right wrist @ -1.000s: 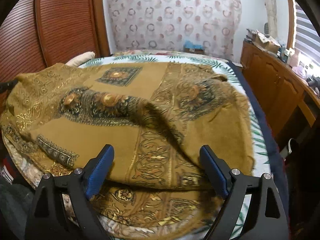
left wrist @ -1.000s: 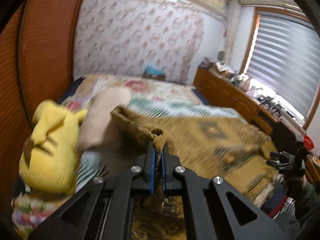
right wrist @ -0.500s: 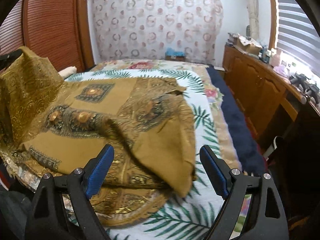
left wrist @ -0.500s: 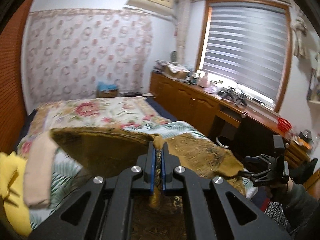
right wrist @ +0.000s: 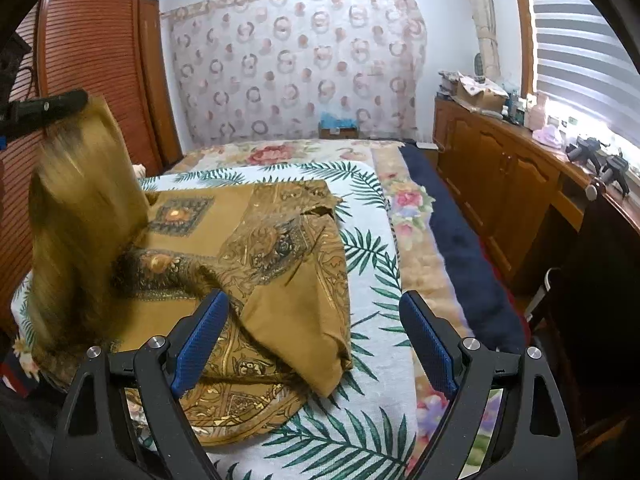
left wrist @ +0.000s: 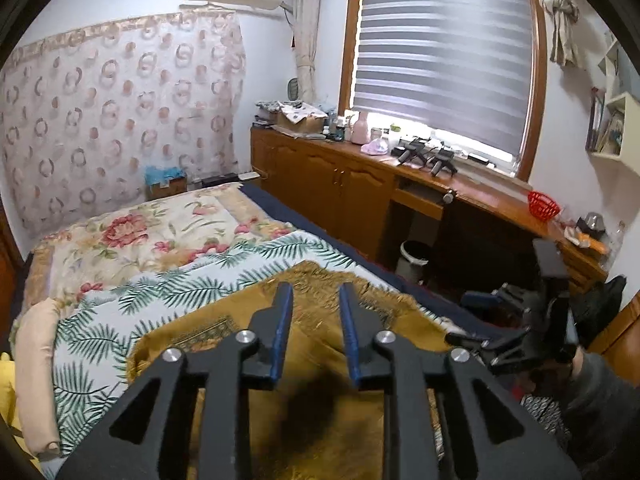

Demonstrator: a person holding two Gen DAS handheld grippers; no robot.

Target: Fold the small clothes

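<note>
Left wrist view: left gripper (left wrist: 314, 300) over the bed (left wrist: 132, 240), jaws just been opening, a narrow gap between the blue pads (left wrist: 285, 312), nothing in it. The cloth (left wrist: 320, 408), mustard with gold print, lies below the fingers on the palm-leaf sheet (left wrist: 160, 300). Its fringed edge shows past the tips. Right gripper (left wrist: 476, 320) low at right, off the bed's edge, held by a hand in a dark sleeve (left wrist: 592, 388).

Right wrist view: right gripper (right wrist: 314, 332) released, jaws wide, empty. Cloth (right wrist: 280, 272) spread on the sheet (right wrist: 380, 264), one folded flap lying just between and ahead of the pads. At left a blurred part of the cloth stands up in the air, under the dark tip of the left gripper (right wrist: 52, 106).
</note>
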